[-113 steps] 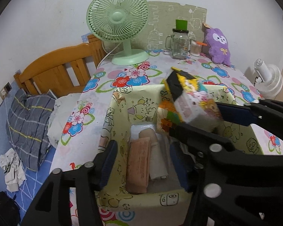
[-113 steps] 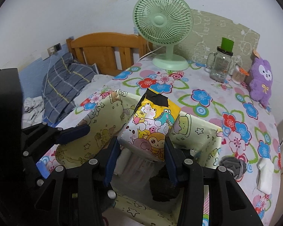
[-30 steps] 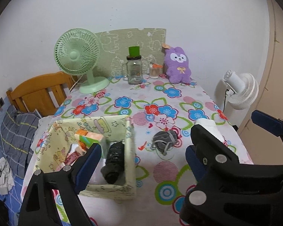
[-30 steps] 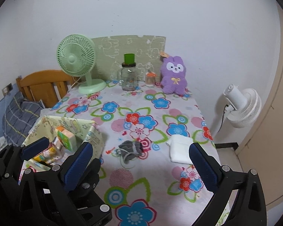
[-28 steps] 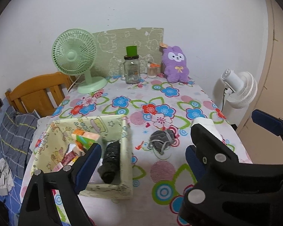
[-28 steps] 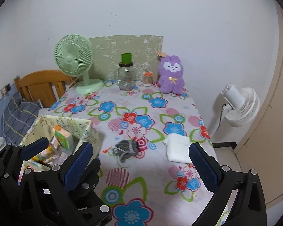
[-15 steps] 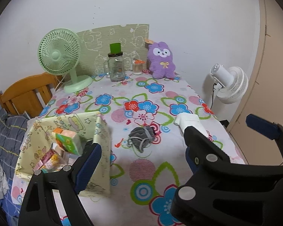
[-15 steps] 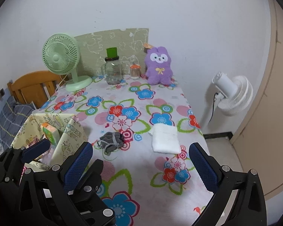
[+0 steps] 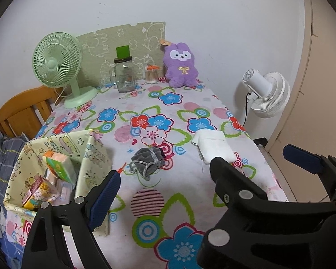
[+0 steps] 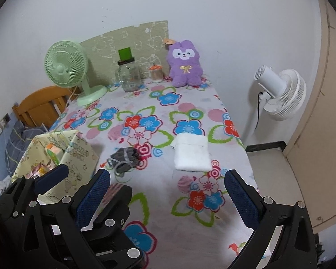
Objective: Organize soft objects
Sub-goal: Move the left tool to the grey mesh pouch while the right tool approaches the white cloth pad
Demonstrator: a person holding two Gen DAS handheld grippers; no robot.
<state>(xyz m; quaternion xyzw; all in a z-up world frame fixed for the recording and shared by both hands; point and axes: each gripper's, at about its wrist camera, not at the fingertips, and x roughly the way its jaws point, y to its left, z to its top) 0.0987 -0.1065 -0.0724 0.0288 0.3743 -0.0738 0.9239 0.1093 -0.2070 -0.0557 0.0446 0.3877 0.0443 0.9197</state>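
Both tongs (image 10: 168,192) moved right from box (image 10: 78,154), gaping above white cloth (image 10: 191,154)

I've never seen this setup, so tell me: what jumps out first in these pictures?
The loud flowered tablecloth fills both views. At its far end, against the wall, sit a purple plush and a green fan. Nearer lie a grey pouch and a folded white cloth, with a yellow cartoon-print box of packets at the left edge.
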